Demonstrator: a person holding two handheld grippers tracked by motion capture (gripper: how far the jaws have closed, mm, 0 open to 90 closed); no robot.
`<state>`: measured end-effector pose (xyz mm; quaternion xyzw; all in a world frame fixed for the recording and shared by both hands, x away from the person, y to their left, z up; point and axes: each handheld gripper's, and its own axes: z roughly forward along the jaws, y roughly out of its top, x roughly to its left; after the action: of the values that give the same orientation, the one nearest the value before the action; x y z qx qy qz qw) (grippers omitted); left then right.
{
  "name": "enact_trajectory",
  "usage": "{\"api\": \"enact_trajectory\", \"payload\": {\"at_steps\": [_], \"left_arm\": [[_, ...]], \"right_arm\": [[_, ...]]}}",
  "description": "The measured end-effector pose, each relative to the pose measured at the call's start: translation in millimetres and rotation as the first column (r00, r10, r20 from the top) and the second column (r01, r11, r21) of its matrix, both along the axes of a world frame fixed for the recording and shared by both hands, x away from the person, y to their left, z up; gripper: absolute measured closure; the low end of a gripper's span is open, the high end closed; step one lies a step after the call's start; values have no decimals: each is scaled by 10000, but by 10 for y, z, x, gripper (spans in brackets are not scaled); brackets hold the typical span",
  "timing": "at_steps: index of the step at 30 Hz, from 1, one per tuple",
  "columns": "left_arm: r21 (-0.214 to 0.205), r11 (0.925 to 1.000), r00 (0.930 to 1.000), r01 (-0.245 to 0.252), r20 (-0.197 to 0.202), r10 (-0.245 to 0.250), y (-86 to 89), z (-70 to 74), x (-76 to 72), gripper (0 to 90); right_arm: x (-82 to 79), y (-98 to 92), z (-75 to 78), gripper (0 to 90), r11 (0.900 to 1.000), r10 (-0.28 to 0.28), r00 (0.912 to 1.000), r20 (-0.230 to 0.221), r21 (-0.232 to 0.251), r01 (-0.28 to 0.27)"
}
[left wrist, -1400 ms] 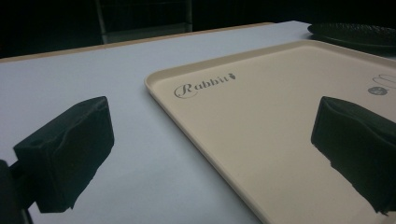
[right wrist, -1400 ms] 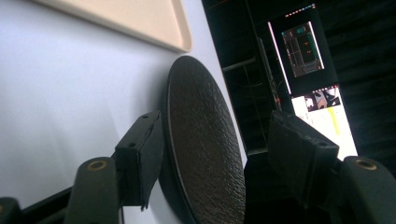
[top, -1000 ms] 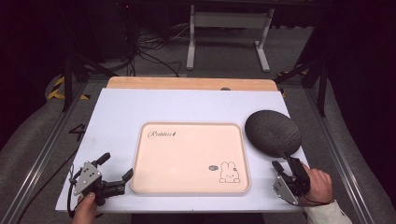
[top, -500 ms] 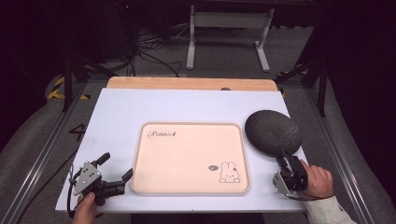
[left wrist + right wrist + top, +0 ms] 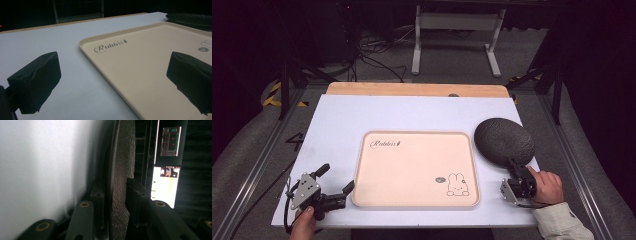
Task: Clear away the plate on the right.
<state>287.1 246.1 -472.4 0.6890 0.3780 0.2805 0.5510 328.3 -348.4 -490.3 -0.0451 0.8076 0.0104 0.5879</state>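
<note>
My right gripper [image 5: 514, 169] sits at the near edge of the dark plate [image 5: 504, 141], turned on its side so that one jaw lies under the rim and the other over it. In the right gripper view the plate [image 5: 122, 170] stands between my two jaws, its rough dark rim running up the middle; the jaws have just been closing on it, and the pads now look pressed against the rim from both sides. The plate rests on the white table [image 5: 362, 120] at the right, just beside the right edge of the pink tray [image 5: 412, 165], partly overhanging the table's side. My right hand [image 5: 548, 186] holds the gripper from behind, low by the table's near right corner. My left gripper [image 5: 336, 180] rests at the near left, its jaws spread wide with nothing between them; one jaw tip lies just beside the tray's near left corner. In the left gripper view the tray [image 5: 140, 65], with a "Rabbit" print, lies ahead between those open jaws, bare.
</note>
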Motion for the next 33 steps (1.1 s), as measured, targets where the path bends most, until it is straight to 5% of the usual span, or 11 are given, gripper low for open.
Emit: {"api": "enact_trajectory", "payload": {"at_steps": [13,20,33], "left_arm": [[55,10000,10000,16,-56,-16,-5,2,3,3],[75,10000,10000,31,-44,-30,-6,2,2,3],[115,9999,10000,72,-25,-72,-5,3,-1,3]], "right_arm": [[76,-5,13,732,9999,156,9990,-418,0,-156],[92,-1,9,826,9998,187,9960,-869,-83,-195],[77,32,-3,840,9998,-22,9980,-636,-223,8]]}}
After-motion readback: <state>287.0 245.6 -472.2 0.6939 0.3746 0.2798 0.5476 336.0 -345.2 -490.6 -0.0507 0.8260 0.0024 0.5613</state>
